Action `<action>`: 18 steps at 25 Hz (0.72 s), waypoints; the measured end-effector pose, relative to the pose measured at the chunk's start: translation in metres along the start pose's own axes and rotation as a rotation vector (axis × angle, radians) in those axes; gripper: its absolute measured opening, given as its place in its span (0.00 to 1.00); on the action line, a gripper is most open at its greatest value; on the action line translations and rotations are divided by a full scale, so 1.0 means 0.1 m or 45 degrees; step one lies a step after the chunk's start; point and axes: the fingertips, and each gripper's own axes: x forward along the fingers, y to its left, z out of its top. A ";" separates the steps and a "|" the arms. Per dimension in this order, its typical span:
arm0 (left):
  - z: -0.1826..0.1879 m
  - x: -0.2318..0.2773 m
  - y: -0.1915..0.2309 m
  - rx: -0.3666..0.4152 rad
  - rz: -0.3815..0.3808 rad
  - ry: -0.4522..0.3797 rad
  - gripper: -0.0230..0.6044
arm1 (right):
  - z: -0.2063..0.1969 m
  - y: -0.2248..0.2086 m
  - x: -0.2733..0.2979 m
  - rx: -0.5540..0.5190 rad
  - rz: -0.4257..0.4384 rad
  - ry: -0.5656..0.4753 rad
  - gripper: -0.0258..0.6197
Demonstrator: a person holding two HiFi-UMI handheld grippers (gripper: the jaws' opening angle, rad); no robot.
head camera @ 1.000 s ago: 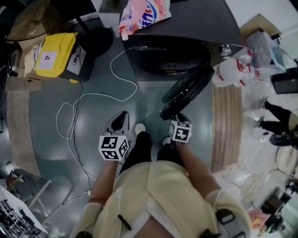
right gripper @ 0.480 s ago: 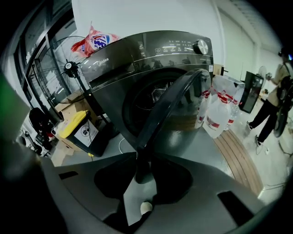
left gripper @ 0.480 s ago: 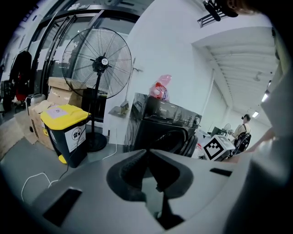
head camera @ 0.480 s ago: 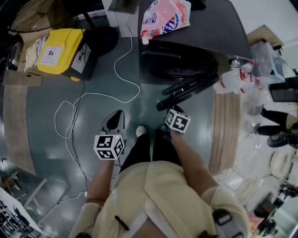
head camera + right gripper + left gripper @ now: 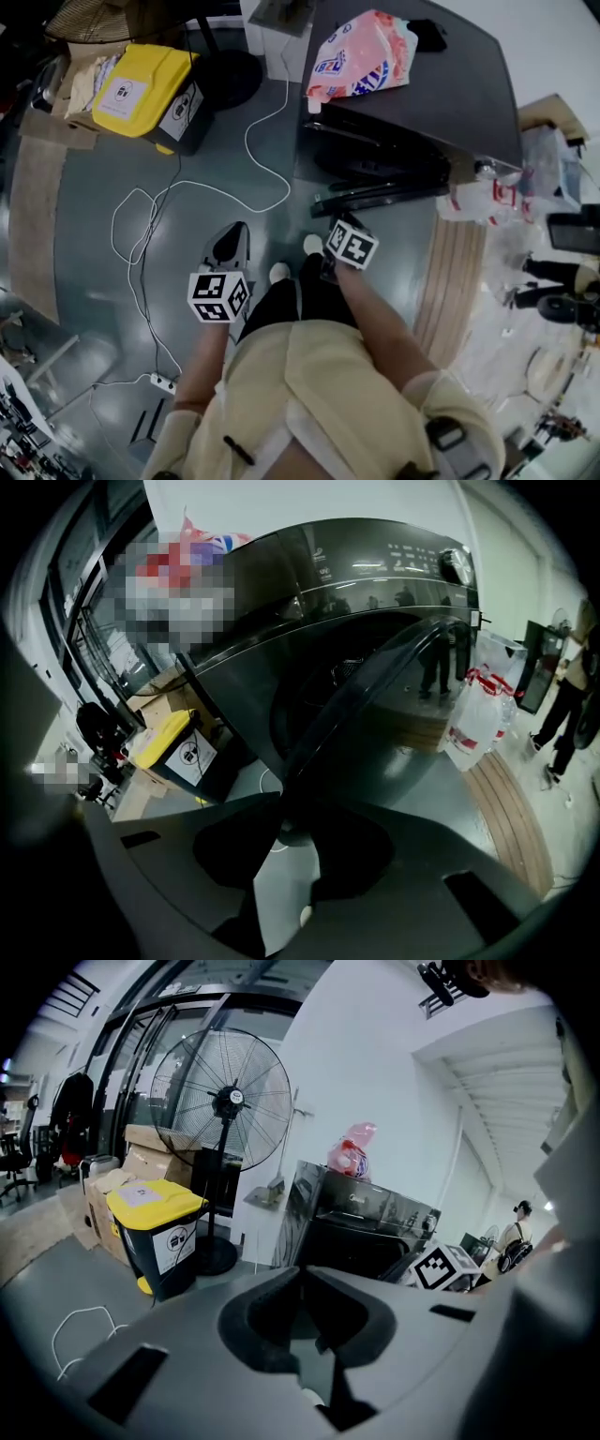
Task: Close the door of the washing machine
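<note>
Swung from wide open to nearly flat against the washing machine (image 5: pixel 422 94), the door (image 5: pixel 375 199) has its rim pinched in the right gripper (image 5: pixel 281 817), whose jaws just tightened, so probably only a last push remains.

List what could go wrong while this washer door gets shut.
The right gripper grips the door by its edge, jaws just closed tighter. The inner jaw could get pinched against the washing machine as the gap shuts. The white cable lies near the person's shoes, a possible trip.
</note>
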 end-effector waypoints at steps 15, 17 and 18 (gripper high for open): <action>0.21 0.14 0.10 -0.089 0.188 -0.052 0.06 | 0.64 0.29 0.43 -0.124 0.075 0.037 0.16; 0.23 0.15 0.14 -0.100 0.214 -0.058 0.06 | 0.73 0.31 0.48 -0.147 0.070 0.029 0.15; 0.24 0.16 0.16 -0.106 0.225 -0.060 0.06 | 0.78 0.31 0.51 -0.162 0.062 0.023 0.15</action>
